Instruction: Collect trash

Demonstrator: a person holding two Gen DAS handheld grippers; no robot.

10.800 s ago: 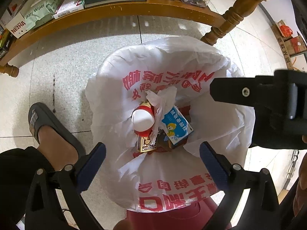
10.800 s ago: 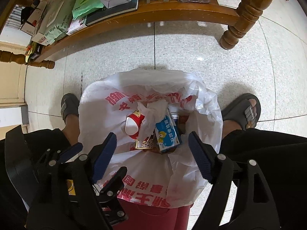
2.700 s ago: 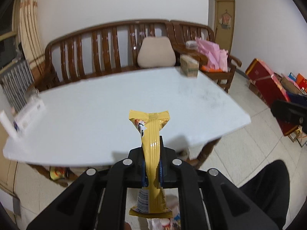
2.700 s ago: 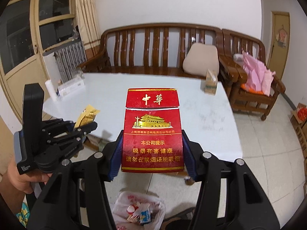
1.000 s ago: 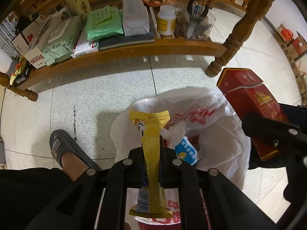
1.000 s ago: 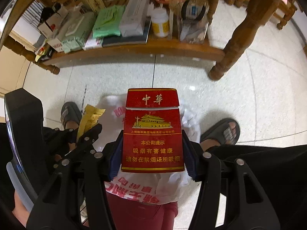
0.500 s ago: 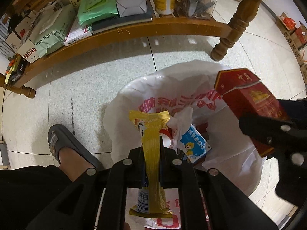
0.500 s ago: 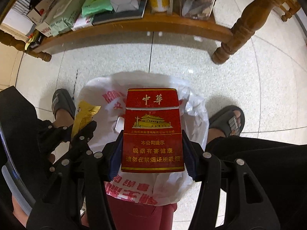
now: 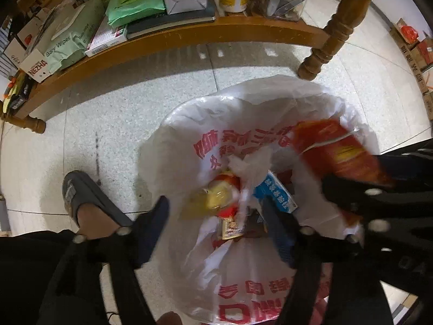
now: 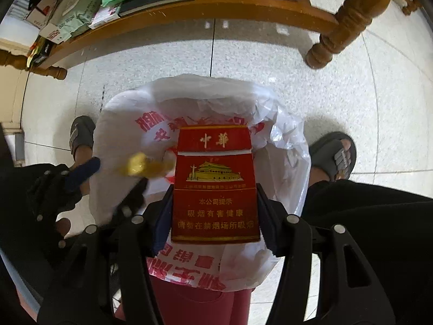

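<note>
A white trash bag (image 9: 243, 113) with red print lines a red bin (image 10: 200, 303) directly below both grippers. My left gripper (image 9: 215, 208) is open and its jaws are opening. The yellow snack wrapper (image 9: 208, 203), blurred, is loose and falling between them onto the trash. A blue-and-white carton (image 9: 276, 195) and crumpled tissue (image 9: 254, 165) lie in the bag. The jaws of my right gripper (image 10: 213, 203) are opening too. The red cigarette box (image 10: 213, 184) is still upright between its pads over the bag (image 10: 205, 92), and looks blurred in the left wrist view (image 9: 335, 157).
A wooden table's low shelf (image 9: 189, 35) holds baby wipes, boxes, a book and a bottle. Its turned leg (image 9: 330, 35) stands just beyond the bag. The person's feet in grey slippers (image 9: 81, 197) (image 10: 333, 157) flank the bin on a speckled tile floor.
Both grippers sank closer to the bag. The left jaws went from shut on the yellow wrapper to wide open, and the wrapper dropped. The right jaws spread around the red box.
</note>
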